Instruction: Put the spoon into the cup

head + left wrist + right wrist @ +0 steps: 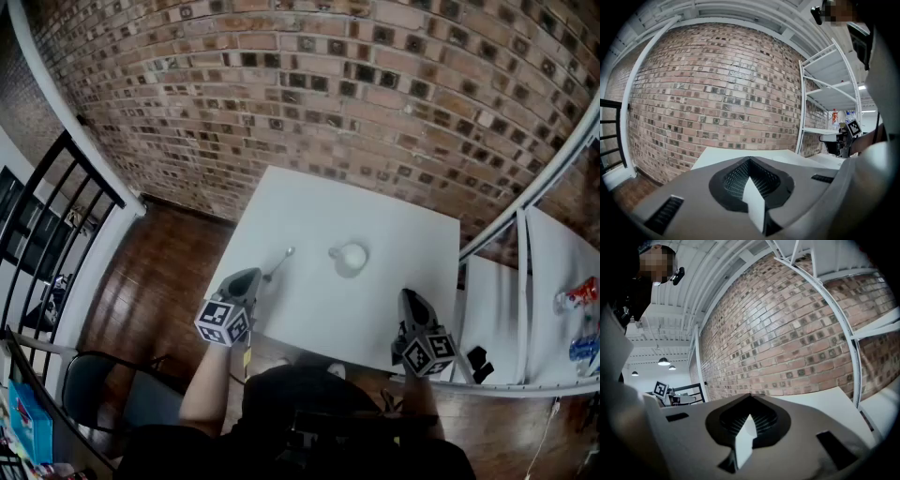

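Spoon (279, 264) lies near cup (350, 257) on table (375, 206); left tongs (251, 277) and right tongs (410, 298) both closed, empty.

spoon (281, 262) vs L gripper (251, 277): contact unclear | cup (350, 257) inside: too small

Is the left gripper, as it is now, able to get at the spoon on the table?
Probably yes: the spoon lies just ahead of the left gripper on the table, with nothing between them. The shut jaws must open first.
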A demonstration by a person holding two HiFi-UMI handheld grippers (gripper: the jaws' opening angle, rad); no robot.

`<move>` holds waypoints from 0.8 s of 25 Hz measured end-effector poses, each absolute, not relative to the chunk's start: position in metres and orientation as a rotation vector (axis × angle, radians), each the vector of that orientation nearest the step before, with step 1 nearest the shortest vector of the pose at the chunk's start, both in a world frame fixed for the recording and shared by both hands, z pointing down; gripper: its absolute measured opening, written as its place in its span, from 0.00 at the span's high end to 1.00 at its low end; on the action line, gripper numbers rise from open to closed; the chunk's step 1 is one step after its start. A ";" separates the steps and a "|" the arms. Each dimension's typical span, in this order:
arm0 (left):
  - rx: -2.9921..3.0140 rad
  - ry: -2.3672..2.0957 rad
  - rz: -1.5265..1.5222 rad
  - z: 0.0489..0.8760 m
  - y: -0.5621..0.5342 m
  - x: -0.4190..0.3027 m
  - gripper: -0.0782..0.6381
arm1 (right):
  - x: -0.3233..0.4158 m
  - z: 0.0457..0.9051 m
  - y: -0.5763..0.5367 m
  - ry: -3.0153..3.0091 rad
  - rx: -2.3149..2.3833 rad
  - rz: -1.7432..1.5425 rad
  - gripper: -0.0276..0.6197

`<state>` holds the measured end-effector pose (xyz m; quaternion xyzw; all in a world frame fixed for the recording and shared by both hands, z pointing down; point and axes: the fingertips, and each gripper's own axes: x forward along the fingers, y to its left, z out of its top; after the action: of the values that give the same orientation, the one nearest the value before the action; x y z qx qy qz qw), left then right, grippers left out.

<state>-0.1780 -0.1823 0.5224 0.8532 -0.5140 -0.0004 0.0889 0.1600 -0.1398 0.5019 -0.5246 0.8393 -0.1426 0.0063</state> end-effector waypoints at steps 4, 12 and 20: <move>2.502 -1.536 0.050 0.544 -0.189 -0.178 0.88 | 0.161 0.502 -0.146 2.612 -1.638 -0.447 0.95; 2.401 -1.541 0.258 0.615 -0.203 -0.179 0.88 | 0.150 0.512 -0.157 2.643 -1.602 -0.466 0.95; 2.399 -1.505 0.559 0.664 -0.227 -0.174 0.63 | 0.155 0.510 -0.169 2.637 -1.621 -0.452 0.95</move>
<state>-0.1738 -0.2267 0.6644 0.8243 -0.5171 0.1921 0.1273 0.1554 -0.1690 0.5101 -0.5182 0.8429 -0.1446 0.0065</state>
